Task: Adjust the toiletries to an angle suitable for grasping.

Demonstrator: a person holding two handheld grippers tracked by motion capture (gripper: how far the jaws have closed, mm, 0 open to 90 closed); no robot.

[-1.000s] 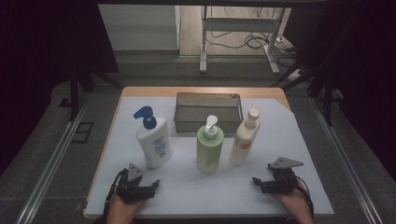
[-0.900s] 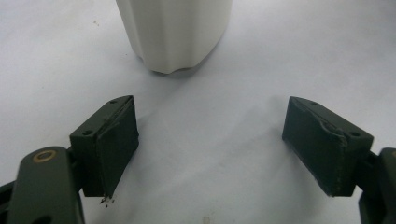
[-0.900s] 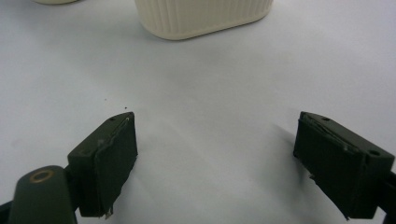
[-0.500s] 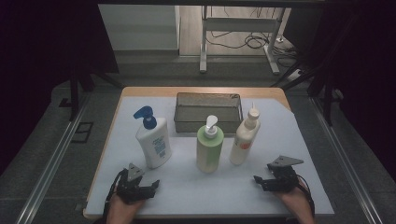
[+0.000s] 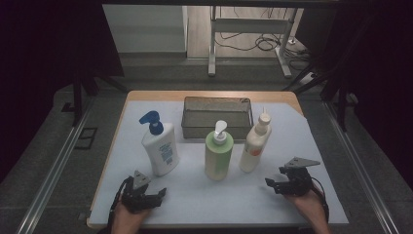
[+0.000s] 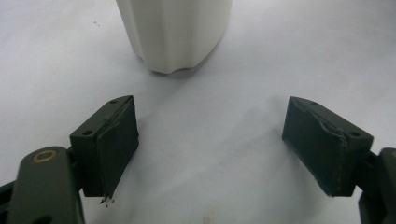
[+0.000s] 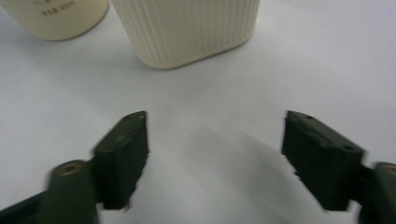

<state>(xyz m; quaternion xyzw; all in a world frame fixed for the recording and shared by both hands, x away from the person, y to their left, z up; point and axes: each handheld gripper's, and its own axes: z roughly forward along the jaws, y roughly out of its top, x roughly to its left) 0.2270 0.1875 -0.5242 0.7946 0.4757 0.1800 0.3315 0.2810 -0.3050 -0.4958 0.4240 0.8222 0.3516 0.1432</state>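
No bottle is grasped yet: the left gripper (image 5: 158,193) stands wide and empty short of the blue-pump bottle (image 5: 159,146), and the right gripper (image 5: 271,183), its jaws just narrowing on nothing, faces the ribbed bottle (image 7: 187,28).

Green bottle (image 5: 218,157) — white bottle (image 5: 159,147), blue pump (image 5: 151,122)

Three plastic bottles stand on the desk: one white pump bottle with a blue pump head (image 5: 159,145), one pale green pump bottle with a white pump (image 5: 218,155), and one cream bottle with a narrow pointed nozzle cap (image 5: 255,144). There is one dark wire-mesh rectangular basket (image 5: 216,117). Two black two-jaw tongs count too: left (image 5: 160,193), right (image 5: 269,182).
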